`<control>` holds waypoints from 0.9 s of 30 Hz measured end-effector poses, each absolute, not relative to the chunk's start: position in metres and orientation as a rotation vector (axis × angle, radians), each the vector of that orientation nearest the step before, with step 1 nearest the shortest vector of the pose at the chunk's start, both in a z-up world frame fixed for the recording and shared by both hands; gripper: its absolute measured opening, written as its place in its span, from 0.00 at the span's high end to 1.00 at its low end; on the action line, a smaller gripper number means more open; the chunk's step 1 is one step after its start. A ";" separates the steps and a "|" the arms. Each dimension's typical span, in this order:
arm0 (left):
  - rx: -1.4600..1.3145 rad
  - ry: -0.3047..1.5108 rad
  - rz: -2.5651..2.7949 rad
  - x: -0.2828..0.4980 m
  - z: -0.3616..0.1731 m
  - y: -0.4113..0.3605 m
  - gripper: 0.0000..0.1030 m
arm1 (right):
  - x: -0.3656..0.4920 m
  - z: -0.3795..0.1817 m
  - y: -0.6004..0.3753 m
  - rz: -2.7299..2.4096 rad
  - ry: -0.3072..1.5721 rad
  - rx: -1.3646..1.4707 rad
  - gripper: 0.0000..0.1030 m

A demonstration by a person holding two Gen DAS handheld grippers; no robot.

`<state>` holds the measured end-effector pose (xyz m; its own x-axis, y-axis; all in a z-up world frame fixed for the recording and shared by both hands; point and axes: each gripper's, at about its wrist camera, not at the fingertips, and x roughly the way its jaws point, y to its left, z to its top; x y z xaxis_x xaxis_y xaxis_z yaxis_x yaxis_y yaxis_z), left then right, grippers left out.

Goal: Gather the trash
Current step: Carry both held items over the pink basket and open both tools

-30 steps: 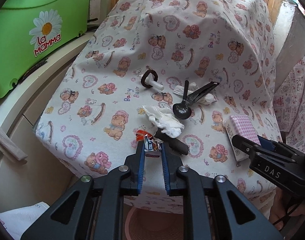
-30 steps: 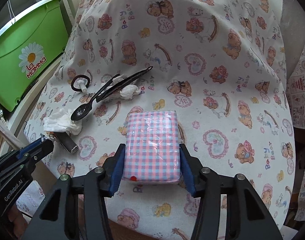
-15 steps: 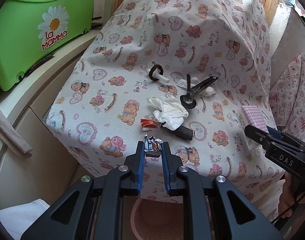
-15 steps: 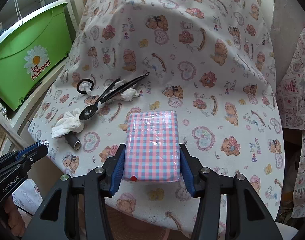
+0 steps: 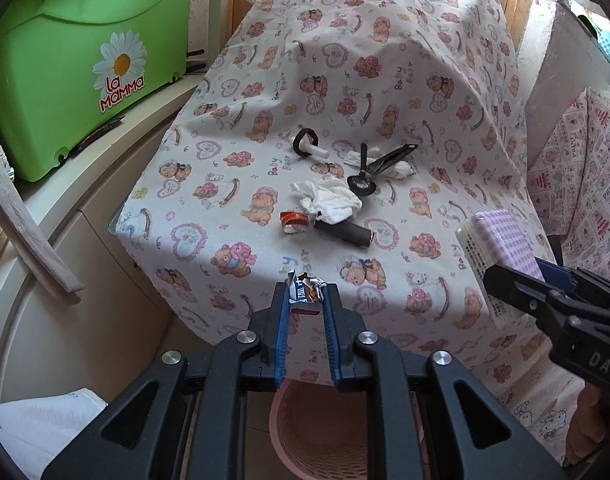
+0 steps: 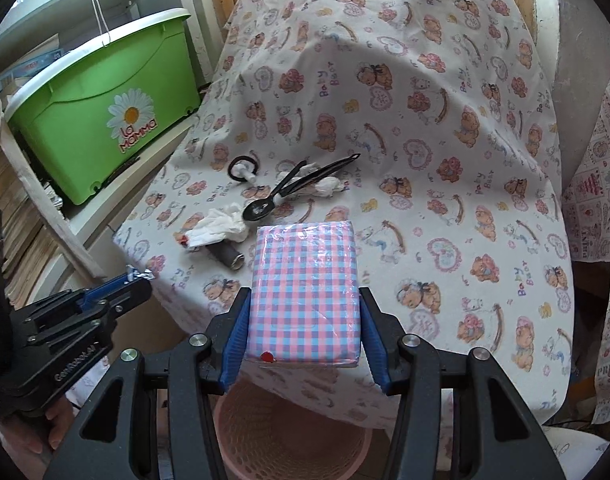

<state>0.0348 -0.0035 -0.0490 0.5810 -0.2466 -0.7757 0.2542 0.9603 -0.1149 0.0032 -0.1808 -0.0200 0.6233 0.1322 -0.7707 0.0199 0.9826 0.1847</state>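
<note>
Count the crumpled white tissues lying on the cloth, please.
2. One large crumpled tissue lies over the end of the dark tube. A smaller one lies under the black spoon and fork. Others may be hidden.

Black gripper (image 5: pixel 307 304) frames, blue pads, silver screws, white lettering

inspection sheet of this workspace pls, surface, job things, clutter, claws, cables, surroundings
surface: table under teddy-print cloth.
job's things: crumpled tissue, red wrapper, dark tube, second tissue on the cloth; pink bin below the edge.
clutter: black spoon, fork, ring with white peg.
claws: left claw shut on foil wrapper; right claw shut on checked pack.
cables: nothing seen.
surroundings: green box at left.
</note>
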 end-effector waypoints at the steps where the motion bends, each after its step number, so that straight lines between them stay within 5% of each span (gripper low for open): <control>1: 0.011 0.921 -0.297 0.032 -0.052 -0.004 0.85 | -0.001 -0.021 -0.177 0.080 0.904 0.187 0.48; 15: -0.096 1.283 -0.388 0.042 -0.127 -0.006 0.85 | -0.044 -0.096 -0.133 0.161 1.165 0.147 0.48; 27: 0.100 1.418 -0.300 0.041 -0.195 -0.031 0.85 | -0.033 -0.193 -0.121 0.036 1.353 0.067 0.48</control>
<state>0.0415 -0.0306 -0.1950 0.1220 -0.1457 -0.9818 0.2641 0.9583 -0.1094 -0.0327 -0.1205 -0.1925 0.2159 0.0644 -0.9743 0.0130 0.9975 0.0688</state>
